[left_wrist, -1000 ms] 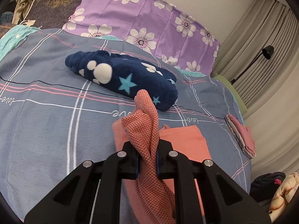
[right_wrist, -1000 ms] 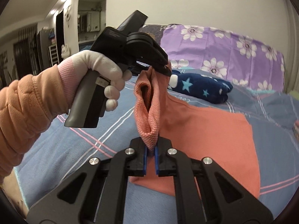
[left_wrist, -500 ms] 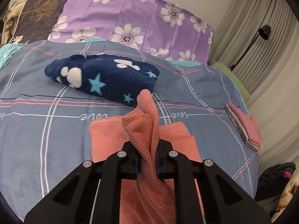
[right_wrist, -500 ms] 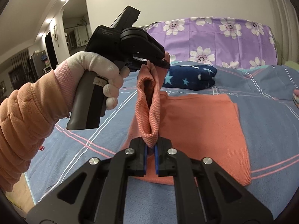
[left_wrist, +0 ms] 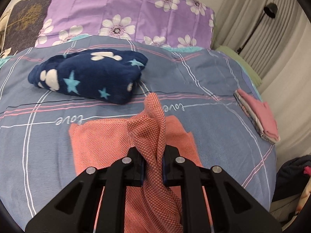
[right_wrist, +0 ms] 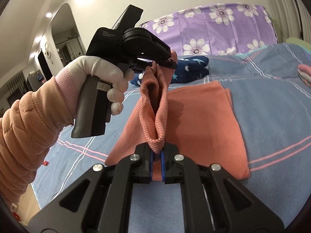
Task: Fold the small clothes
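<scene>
A salmon-orange woven cloth (left_wrist: 101, 137) lies partly flat on the blue plaid bedspread (left_wrist: 210, 101). My left gripper (left_wrist: 153, 167) is shut on one bunched corner of it, which stands up between the fingers. My right gripper (right_wrist: 157, 155) is shut on the other corner of the same lifted edge. In the right wrist view the cloth (right_wrist: 204, 116) stretches from my fingers up to the left gripper (right_wrist: 167, 62), held by a gloved hand above the bed. The rest of the cloth lies flat beyond.
A rolled navy fleece with stars (left_wrist: 87, 75) lies beyond the cloth, also in the right wrist view (right_wrist: 192, 68). A folded pink stack (left_wrist: 258, 114) sits at the bed's right edge. Purple flowered pillow (left_wrist: 126, 13) at the head. Dark clothes (left_wrist: 291, 170) lie off the bed's right side.
Both grippers have carried the held edge over the bed, and more of the cloth now lies spread flat. The navy fleece has shifted left in the left wrist view.
</scene>
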A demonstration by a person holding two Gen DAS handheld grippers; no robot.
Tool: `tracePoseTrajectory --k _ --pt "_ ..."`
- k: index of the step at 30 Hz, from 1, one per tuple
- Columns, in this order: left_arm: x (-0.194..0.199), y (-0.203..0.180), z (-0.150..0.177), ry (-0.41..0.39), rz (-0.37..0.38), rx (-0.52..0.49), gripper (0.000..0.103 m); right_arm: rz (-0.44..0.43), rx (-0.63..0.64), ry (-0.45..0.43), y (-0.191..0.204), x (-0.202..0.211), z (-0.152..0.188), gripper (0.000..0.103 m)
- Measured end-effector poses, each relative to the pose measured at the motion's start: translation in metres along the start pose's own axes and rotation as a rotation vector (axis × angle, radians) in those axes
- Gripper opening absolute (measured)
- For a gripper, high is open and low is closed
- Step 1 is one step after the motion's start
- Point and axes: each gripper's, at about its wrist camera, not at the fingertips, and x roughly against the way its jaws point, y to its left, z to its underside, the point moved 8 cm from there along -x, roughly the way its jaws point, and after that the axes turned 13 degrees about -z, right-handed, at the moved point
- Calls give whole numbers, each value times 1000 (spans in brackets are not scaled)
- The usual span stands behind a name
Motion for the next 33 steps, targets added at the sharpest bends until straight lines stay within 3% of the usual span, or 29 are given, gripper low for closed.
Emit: tracePoseTrajectory --k 12,18,29,33 --pt "-46 -46 6 60 -130 -108 12 36 -138 -19 -53 7 14 6" --pt "-66 -62 12 87 -201 -171 12 3 -204 -34 -66 9 21 6" --pt "-67 -77 10 55 -219 -191 12 -32 -276 -77 -75 17 23 6" --pt "-78 -83 13 81 -230 -211 15 -35 -304 -69 -76 17 28 6"
